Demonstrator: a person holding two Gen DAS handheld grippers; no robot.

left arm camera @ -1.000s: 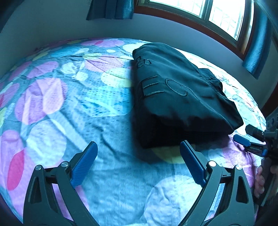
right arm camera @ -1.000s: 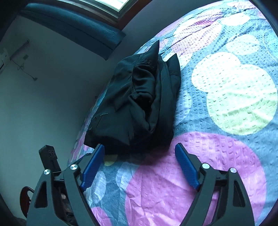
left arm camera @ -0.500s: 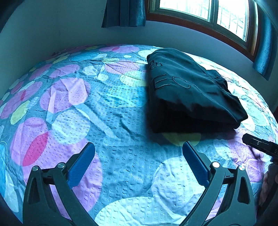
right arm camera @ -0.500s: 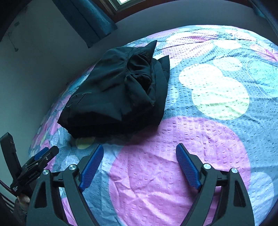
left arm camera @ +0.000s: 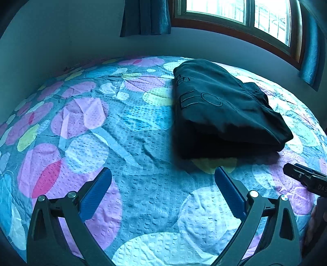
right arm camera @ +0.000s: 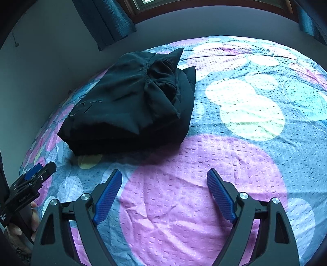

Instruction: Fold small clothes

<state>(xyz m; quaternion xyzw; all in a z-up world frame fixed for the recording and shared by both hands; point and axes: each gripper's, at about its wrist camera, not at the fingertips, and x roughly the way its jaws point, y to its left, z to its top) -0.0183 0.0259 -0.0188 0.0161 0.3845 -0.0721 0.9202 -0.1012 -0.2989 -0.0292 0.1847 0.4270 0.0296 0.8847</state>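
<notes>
The folded black garment [left arm camera: 222, 108] is seen lying on the bedspread [left arm camera: 126, 131], long axis running near-to-far, ahead-right of the left tongs [left arm camera: 163, 190] and ahead-left of the right tongs [right arm camera: 164, 190], both open, empty, similarly near.

A bedroom in a home is shown. A bed is covered by a quilted bedspread [left arm camera: 143, 143] printed with pink, white, yellow and blue blotches. A wood-framed window [left arm camera: 241, 18] is set in the plain wall [left arm camera: 61, 41] behind it, flanked by dark teal curtains [left arm camera: 145, 16]. Folded black clothing [left arm camera: 220, 106] is laid on the bed.
</notes>
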